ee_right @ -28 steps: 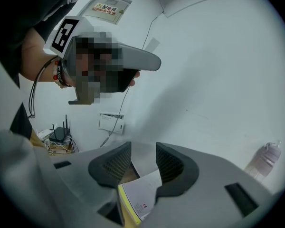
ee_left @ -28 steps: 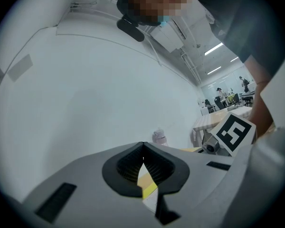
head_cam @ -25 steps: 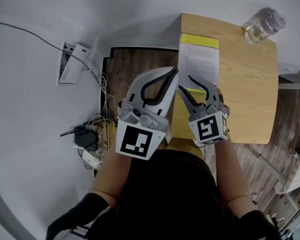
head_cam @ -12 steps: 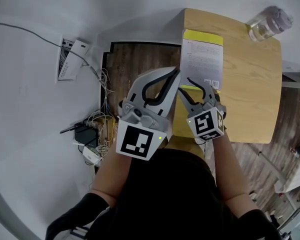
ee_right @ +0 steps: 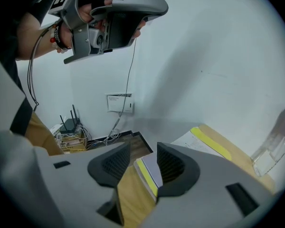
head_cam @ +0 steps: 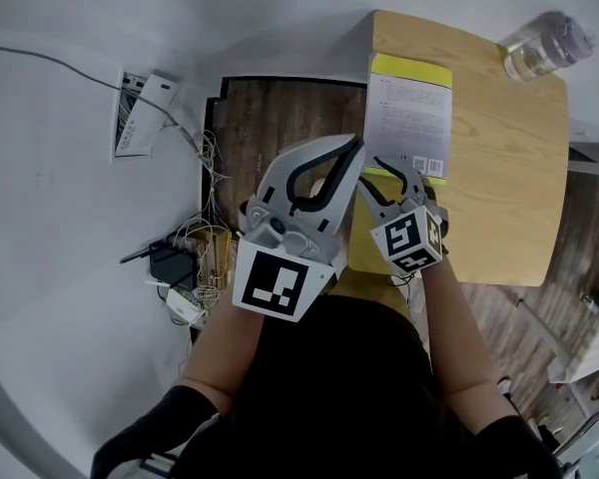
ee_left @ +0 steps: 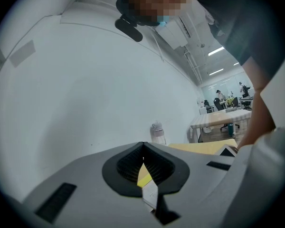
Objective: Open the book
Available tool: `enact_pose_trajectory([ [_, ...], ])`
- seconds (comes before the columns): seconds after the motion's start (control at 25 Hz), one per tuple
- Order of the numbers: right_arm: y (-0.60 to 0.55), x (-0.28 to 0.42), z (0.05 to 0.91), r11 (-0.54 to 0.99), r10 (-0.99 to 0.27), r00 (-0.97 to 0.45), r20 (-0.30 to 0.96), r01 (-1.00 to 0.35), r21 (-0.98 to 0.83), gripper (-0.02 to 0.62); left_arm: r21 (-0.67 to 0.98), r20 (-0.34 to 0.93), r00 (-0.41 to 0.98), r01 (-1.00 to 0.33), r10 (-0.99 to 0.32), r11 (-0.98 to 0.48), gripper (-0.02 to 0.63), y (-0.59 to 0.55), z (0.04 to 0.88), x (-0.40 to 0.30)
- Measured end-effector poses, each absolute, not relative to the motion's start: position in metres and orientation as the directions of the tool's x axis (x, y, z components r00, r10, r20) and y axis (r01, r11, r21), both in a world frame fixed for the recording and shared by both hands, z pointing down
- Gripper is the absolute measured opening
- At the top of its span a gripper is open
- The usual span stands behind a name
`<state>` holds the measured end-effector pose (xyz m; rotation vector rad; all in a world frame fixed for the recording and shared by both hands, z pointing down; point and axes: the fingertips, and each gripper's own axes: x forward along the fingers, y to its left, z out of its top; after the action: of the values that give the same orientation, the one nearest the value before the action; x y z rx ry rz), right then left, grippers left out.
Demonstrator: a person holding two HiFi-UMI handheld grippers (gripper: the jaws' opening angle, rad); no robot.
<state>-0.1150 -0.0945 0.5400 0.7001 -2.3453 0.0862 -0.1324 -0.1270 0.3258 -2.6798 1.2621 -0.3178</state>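
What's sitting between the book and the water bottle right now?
Nothing: the head view shows only bare wooden tabletop between the book and the bottle.

The left forearm (head_cam: 225, 342) and the right forearm (head_cam: 444, 307) reached forward side by side. The left gripper (head_cam: 352, 146) was held roughly level and above the other, its jaws closed tip to tip with nothing between them. The right gripper (head_cam: 371, 170) sat just beside it, tilted downward, its jaws standing well apart. The left marker cube (head_cam: 280, 282) and the right marker cube (head_cam: 409, 242) faced the head camera.
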Motion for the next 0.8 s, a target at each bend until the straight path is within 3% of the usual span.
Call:
enact_pose_trajectory([
  [0.8, -0.097, -0.112, 0.582, 0.867, -0.423, -0.566, 0.707, -0.48, 0.135, 0.184, -0.214, 0.134, 0.625, -0.74, -0.769, -0.638, 0.011, -0.128, 0.333, -0.137],
])
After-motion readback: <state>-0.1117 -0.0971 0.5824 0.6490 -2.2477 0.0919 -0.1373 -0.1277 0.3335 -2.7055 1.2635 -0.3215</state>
